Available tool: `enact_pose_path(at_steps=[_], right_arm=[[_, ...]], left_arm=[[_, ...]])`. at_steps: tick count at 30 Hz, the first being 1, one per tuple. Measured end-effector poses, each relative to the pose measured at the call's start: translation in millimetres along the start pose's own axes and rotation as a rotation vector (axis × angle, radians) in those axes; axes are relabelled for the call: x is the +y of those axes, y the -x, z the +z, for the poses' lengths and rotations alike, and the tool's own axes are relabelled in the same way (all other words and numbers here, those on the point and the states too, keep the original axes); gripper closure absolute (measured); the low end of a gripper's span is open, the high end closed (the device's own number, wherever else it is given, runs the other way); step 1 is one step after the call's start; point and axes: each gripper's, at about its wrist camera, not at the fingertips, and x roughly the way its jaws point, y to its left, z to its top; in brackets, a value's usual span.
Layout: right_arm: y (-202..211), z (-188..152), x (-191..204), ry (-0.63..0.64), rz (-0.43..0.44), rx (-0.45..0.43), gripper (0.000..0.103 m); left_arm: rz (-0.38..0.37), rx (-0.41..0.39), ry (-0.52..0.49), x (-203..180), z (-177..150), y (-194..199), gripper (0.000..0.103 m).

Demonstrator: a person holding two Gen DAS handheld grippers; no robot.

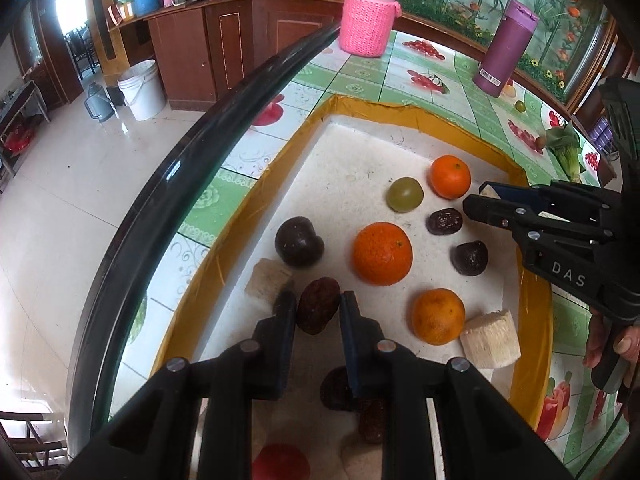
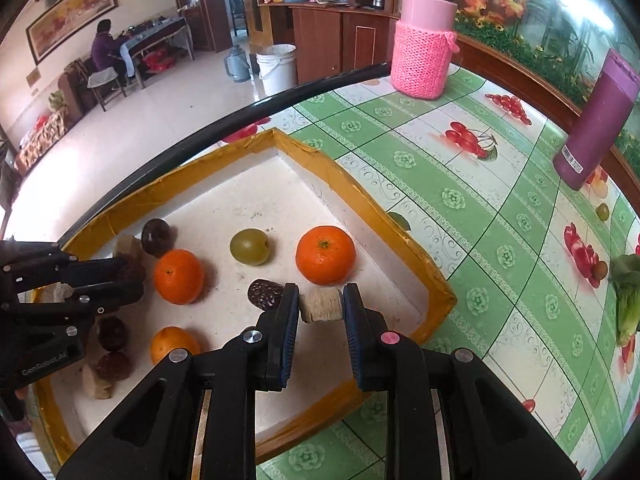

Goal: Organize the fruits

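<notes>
A white tray with a yellow rim (image 1: 400, 112) (image 2: 328, 168) holds oranges, dark fruits, a green grape and pale sugarcane chunks. My left gripper (image 1: 317, 306) is shut on a dark red date (image 1: 316, 310), low over the tray's near left part; it also shows in the right wrist view (image 2: 132, 276). My right gripper (image 2: 321, 300) is shut on a pale sugarcane chunk (image 2: 322, 305), just above the tray near an orange (image 2: 325, 255); in the left wrist view it (image 1: 480, 196) sits by the small orange (image 1: 450, 176).
A pink knitted jar (image 2: 426, 48) and a purple bottle (image 2: 596, 120) stand on the fruit-print tablecloth beyond the tray. A leafy green (image 2: 628, 300) lies at the right. The table's black edge (image 1: 168, 184) runs along the tray's left.
</notes>
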Motion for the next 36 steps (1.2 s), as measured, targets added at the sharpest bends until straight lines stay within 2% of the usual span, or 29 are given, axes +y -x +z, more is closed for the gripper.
enact_pose_path(at_steps=[7,10,14,20,24,27,30,32,34,36], right_arm=[[-7,1,4,0.031,-0.023,0.015,0.081],[-7,1,6,0.032,-0.034,0.019,0.08],[-1,-1,8,0.023,-0.052,0.015,0.074],[23,-14,18,-0.002,-0.068,0.006,0.072],[51,-28,28,-0.023,-0.073,-0.023,0.07],[75,-43,36,-0.025,-0.075,-0.039,0.067],[97,-61,44,-0.024,-0.065,-0.066,0.05],[111,-71,49,-0.035,-0.063,-0.091,0.03],[125,-82,54,-0.061,-0.045,-0.116,0.025],[135,-93,63,-0.077,-0.05,-0.117,0.024]], left_arm=[[0.009,0.014,-0.012,-2,4,-6,0.078],[-0.004,0.012,-0.01,-1,4,-5,0.075],[-0.004,0.012,-0.012,-3,1,-3,0.063],[0.009,-0.004,-0.008,-7,-6,4,0.043],[0.019,-0.042,0.001,-10,-13,17,0.03],[0.03,-0.083,0.023,-13,-23,34,0.026],[0.048,-0.135,0.048,-14,-37,55,0.024],[0.077,-0.168,0.069,-13,-50,69,0.023],[0.091,-0.2,0.089,-11,-62,82,0.023],[0.096,-0.233,0.098,-9,-75,94,0.019]])
